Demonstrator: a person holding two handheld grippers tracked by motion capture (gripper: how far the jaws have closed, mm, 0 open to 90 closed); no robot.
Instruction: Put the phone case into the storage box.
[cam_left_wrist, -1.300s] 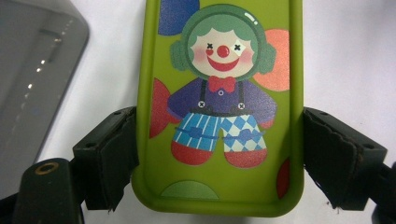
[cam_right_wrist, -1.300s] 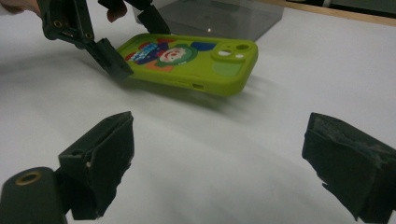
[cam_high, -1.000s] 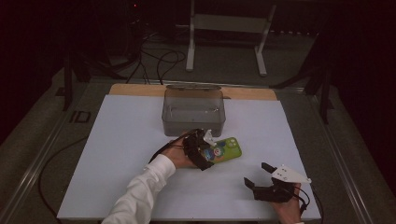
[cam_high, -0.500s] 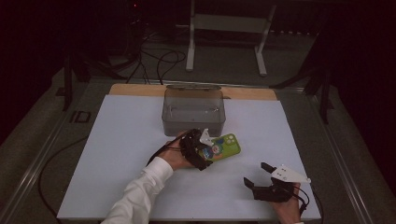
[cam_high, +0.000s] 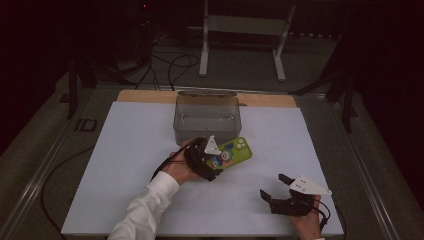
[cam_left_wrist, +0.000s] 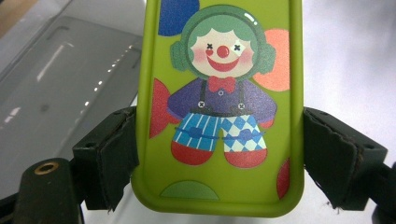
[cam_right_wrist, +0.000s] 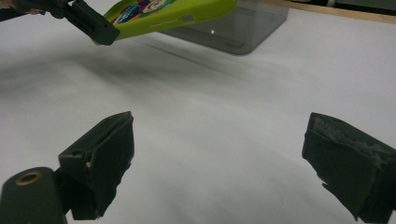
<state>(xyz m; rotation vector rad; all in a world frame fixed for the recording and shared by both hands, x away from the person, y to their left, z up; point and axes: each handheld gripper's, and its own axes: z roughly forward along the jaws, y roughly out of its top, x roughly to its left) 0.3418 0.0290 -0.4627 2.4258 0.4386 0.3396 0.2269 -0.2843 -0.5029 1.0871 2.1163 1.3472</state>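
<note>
A lime-green phone case (cam_high: 234, 151) with a clown picture (cam_left_wrist: 220, 88) is held off the white table top, just in front of a clear grey plastic box (cam_high: 206, 119). My left gripper (cam_high: 212, 161) is shut on the case (cam_left_wrist: 219, 116), one jaw on each long side near its bottom end. The right gripper view shows the case (cam_right_wrist: 173, 14) lifted above the sheet, its far end by the box (cam_right_wrist: 233, 32). My right gripper (cam_high: 274, 187) rests near the table's front right, open, with nothing between its jaws (cam_right_wrist: 215, 158).
A white sheet (cam_high: 130, 165) covers the table, with a wooden strip (cam_high: 145, 96) along its far edge. Behind the table stand a metal stand (cam_high: 242, 30) and loose cables (cam_high: 165, 62) on the floor. A cable trails from my left gripper across the sheet.
My left gripper has edged the phone case slightly, holding it by the box. The right gripper has stayed where it was.
</note>
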